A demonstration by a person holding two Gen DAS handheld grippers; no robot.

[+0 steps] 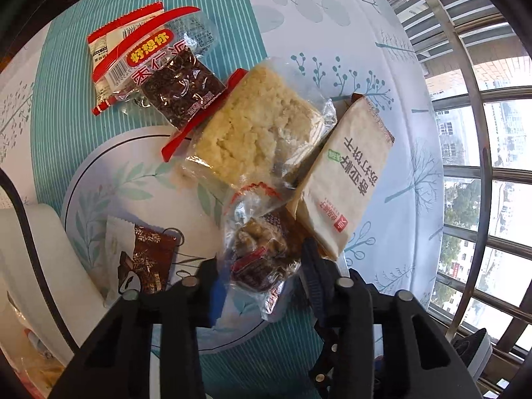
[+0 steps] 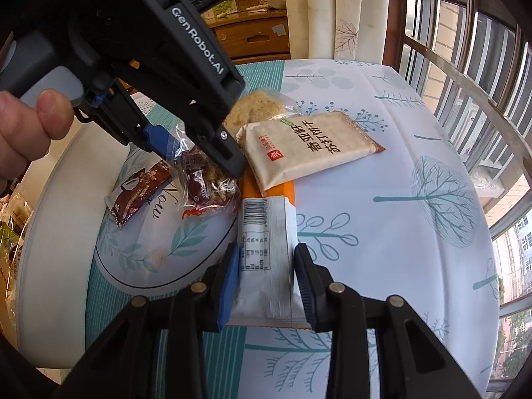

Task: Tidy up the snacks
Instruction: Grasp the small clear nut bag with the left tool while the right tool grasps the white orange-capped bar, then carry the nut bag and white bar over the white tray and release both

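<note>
Window bars and a leaf-printed tablecloth (image 2: 382, 199) frame the scene, with a round white plate (image 1: 99, 193) on the cloth. Between its jaws, the left gripper (image 1: 262, 276) clenches a clear-wrapped nut snack (image 1: 262, 252) over the plate. Just ahead of it lie a rice cake (image 1: 259, 126) and a cracker packet (image 1: 345, 179). The right gripper (image 2: 267, 282) grasps a white wrapper (image 2: 266, 259) between its jaws, beside the plate's rim.

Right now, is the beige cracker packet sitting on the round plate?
No, the beige cracker packet lies on the tree-print tablecloth, beside the round plate rather than on it.
</note>
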